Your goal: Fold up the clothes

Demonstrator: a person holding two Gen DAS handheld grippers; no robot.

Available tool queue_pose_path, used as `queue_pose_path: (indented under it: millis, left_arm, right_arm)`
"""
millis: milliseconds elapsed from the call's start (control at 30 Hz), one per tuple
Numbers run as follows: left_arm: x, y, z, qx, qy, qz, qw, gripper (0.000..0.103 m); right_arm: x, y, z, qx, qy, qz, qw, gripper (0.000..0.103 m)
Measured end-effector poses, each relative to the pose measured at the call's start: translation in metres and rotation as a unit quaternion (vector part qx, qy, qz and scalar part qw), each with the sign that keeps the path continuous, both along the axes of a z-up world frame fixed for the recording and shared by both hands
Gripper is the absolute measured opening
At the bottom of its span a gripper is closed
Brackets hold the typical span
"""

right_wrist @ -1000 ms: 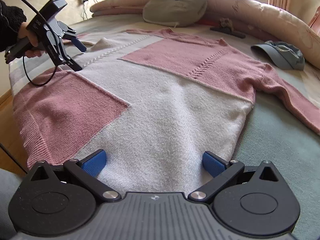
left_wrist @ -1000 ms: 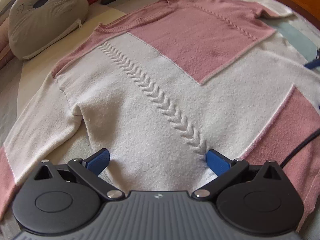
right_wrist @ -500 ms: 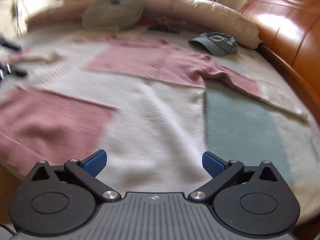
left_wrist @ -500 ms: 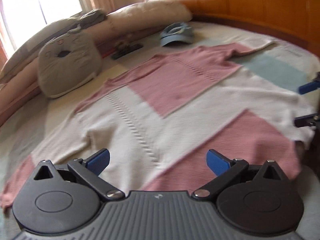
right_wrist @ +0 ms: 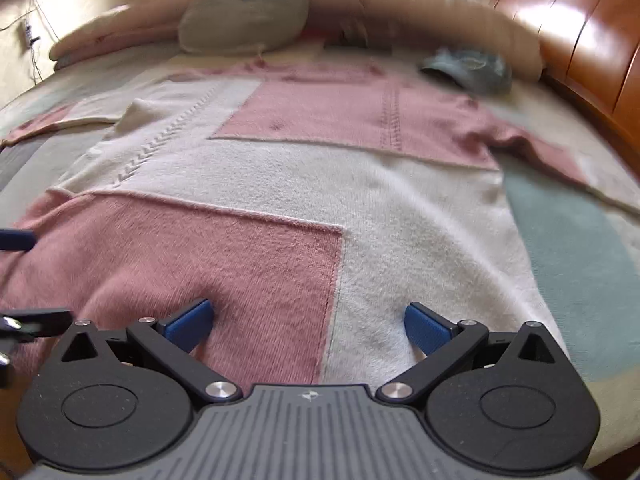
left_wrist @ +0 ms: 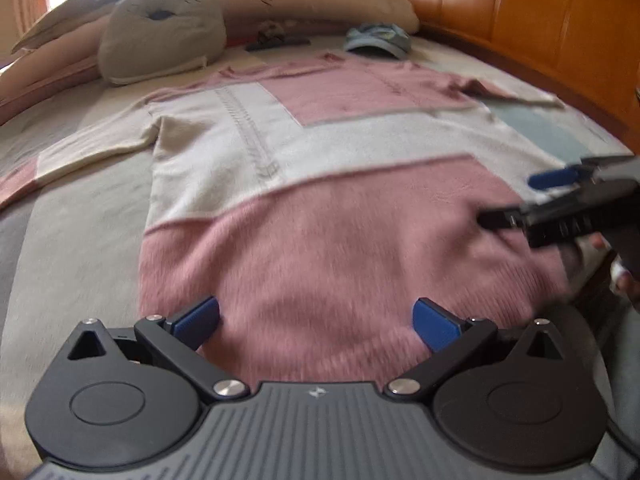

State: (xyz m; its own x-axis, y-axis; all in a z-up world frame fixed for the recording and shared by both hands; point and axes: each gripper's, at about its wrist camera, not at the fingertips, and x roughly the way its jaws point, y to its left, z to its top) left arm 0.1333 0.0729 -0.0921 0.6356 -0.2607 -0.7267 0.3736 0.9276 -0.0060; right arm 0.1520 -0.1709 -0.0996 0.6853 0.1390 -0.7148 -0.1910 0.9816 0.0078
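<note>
A pink and cream block-patterned sweater [left_wrist: 320,184] [right_wrist: 304,184] lies flat on the bed, front up, sleeves spread to both sides, hem toward me. My left gripper [left_wrist: 316,320] is open over the pink hem panel at the sweater's near left, nothing between its blue pads. My right gripper [right_wrist: 306,322] is open too, hovering over the hem where pink meets cream. In the left wrist view the right gripper [left_wrist: 560,196] shows at the right edge, held by a hand [left_wrist: 624,276]. The left gripper's blue pad [right_wrist: 16,239] shows at the left edge of the right wrist view.
A grey cushion [left_wrist: 160,36] [right_wrist: 244,12] and long beige pillows [left_wrist: 336,0] line the far side of the bed. A blue cap [left_wrist: 378,40] [right_wrist: 466,70] lies beyond the sweater's right shoulder. A wooden headboard [left_wrist: 532,28] runs along the right. The bedcover [right_wrist: 576,264] is striped.
Both grippers swung round to the sweater's hem end and came low over it, closer together. The views are still blurred from the motion. Both stay open.
</note>
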Motion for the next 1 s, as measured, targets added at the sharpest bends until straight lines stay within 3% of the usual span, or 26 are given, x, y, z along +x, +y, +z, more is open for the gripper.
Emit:
queue_pose_path:
  millis: [133, 233, 333, 433, 600, 733, 867, 1000]
  left_arm:
    - [-0.002, 0.011, 0.016, -0.004, -0.012, -0.02, 0.9997, 0.102]
    - [0.031, 0.019, 0.03, -0.038, -0.039, -0.009, 0.9985, 0.102]
    - [0.065, 0.019, 0.026, -0.074, -0.028, -0.008, 0.9969, 0.102]
    - [0.083, 0.019, 0.005, -0.063, 0.025, 0.02, 0.9975, 0.102]
    - [0.062, 0.017, 0.002, -0.016, 0.025, -0.025, 0.9992, 0.102]
    - [0.096, 0.035, 0.023, -0.077, 0.035, -0.027, 0.9961, 0.102]
    - [0.157, 0.047, 0.046, -0.118, 0.006, 0.005, 0.993, 0.102]
    - [0.218, 0.047, 0.04, -0.147, 0.02, 0.025, 0.9886, 0.102]
  right_arm:
    - [-0.013, 0.0, -0.003, -0.008, -0.011, -0.005, 1.0, 0.103]
    - [-0.01, 0.002, -0.001, -0.01, -0.007, -0.015, 1.0, 0.103]
    - [-0.006, 0.004, 0.0, -0.012, 0.004, -0.024, 1.0, 0.103]
    - [-0.006, 0.005, 0.002, -0.014, 0.016, -0.031, 0.999, 0.103]
    - [-0.009, 0.005, 0.004, -0.013, 0.037, -0.046, 0.998, 0.103]
    - [-0.01, 0.006, 0.004, -0.014, 0.038, -0.052, 0.998, 0.103]
    - [-0.009, 0.006, 0.004, -0.014, 0.039, -0.052, 0.998, 0.103]
    - [-0.009, 0.005, 0.004, -0.013, 0.041, -0.053, 0.998, 0.103]
